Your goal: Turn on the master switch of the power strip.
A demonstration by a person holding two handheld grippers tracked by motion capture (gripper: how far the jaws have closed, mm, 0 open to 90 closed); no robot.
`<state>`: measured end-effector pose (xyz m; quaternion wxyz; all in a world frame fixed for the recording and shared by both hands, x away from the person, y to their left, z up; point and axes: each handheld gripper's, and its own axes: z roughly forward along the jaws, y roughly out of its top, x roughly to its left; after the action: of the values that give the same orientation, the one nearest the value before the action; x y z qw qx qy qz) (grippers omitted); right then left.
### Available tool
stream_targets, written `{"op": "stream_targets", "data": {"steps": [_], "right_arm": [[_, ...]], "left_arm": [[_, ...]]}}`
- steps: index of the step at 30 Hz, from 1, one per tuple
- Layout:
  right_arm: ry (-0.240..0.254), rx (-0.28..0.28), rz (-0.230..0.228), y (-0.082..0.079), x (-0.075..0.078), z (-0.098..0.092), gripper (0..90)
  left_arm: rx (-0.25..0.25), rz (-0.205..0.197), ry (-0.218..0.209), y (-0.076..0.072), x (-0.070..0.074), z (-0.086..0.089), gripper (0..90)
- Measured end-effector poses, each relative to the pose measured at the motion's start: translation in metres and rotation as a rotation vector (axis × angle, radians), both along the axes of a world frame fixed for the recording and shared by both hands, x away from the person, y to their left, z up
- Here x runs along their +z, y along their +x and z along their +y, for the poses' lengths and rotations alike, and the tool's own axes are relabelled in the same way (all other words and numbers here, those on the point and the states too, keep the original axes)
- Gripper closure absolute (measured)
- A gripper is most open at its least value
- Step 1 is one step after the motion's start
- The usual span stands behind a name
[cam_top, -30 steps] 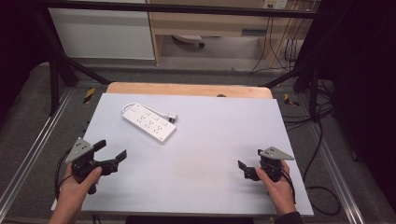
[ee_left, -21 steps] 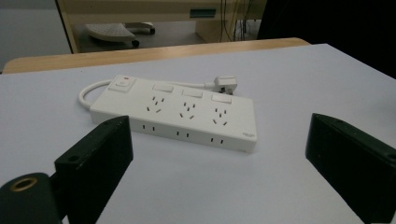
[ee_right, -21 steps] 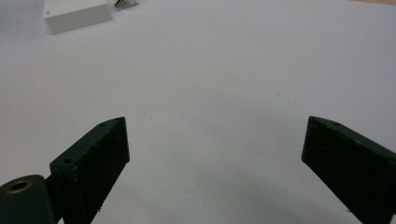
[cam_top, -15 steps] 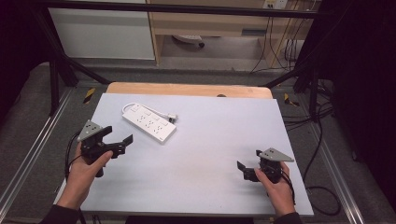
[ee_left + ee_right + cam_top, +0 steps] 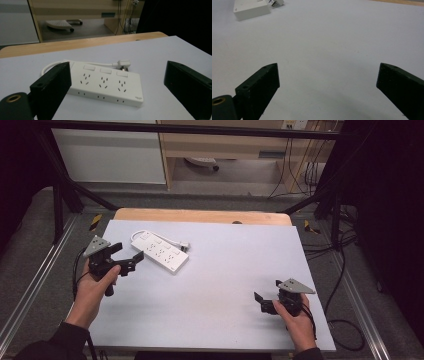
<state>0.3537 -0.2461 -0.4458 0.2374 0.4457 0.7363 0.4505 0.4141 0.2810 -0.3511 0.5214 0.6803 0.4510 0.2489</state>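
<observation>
Since the earlier high-view pictures, the left gripper (image 5: 131,261) has been carried forward from the near left corner toward the white plastic power strip (image 5: 160,251), while the strip itself is lying just where it lay and the right gripper (image 5: 261,301) is being kept at its near-right spot. The strip, a flat white bar with three rows of sockets and three switches on top, is resting on the far left part of the pale grey table mat (image 5: 220,270), lying at a slant, with its white cord looped behind it and its white plug (image 5: 123,62) lying on the mat beside the far long edge. In the left gripper view the strip (image 5: 105,85) is being framed between the two black jaws, which are spread wide; the left-hand jaw is overlapping the strip's near end in the picture, but whether contact is being made cannot be told, and nothing is being pinched. The right gripper is being held low over bare mat, well apart from the strip, its jaws likewise spread with nothing between them; a corner of the strip (image 5: 252,9) is being seen far off in its view. Judged from this, the work is only being begun: the approach is nearly made, while the grasp, and whatever is to be done with the strip or its plug afterwards, is left. Beyond the mat, the light wooden table edge (image 5: 200,216) and a pale cabinet (image 5: 107,150) on the floor behind are being shown.
</observation>
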Motion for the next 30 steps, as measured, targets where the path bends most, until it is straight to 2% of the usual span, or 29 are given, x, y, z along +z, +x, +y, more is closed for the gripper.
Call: {"op": "stream_targets", "data": {"steps": [4, 12, 16, 20, 27, 30], "right_arm": [[0.000, -0.005, 0.003, 0.000, -0.001, 0.000, 5.2], [-0.007, 0.017, -0.004, 0.000, 0.000, 0.004, 5.1], [-0.005, 0.030, 0.005, 0.000, 0.000, 0.005, 5.2], [-0.017, 0.030, 0.000, 0.000, 0.000, 0.006, 5.6], [-0.006, 0.033, 0.014, -0.001, 0.000, 0.006, 7.9], [-0.002, 0.025, 0.005, -0.002, 0.001, 0.005, 7.4]], "left_arm": [[0.007, -0.019, -0.005, 0.009, 0.001, 0.002, 7.4], [0.039, -0.007, 0.011, 0.036, 0.000, 0.004, 7.5], [0.067, -0.014, 0.024, 0.050, 0.000, 0.003, 7.9], [0.085, -0.013, 0.031, 0.062, -0.003, 0.003, 8.2], [0.109, -0.007, 0.039, 0.078, -0.011, 0.000, 8.6], [0.120, -0.009, 0.040, 0.085, -0.012, 0.001, 8.8]]}}
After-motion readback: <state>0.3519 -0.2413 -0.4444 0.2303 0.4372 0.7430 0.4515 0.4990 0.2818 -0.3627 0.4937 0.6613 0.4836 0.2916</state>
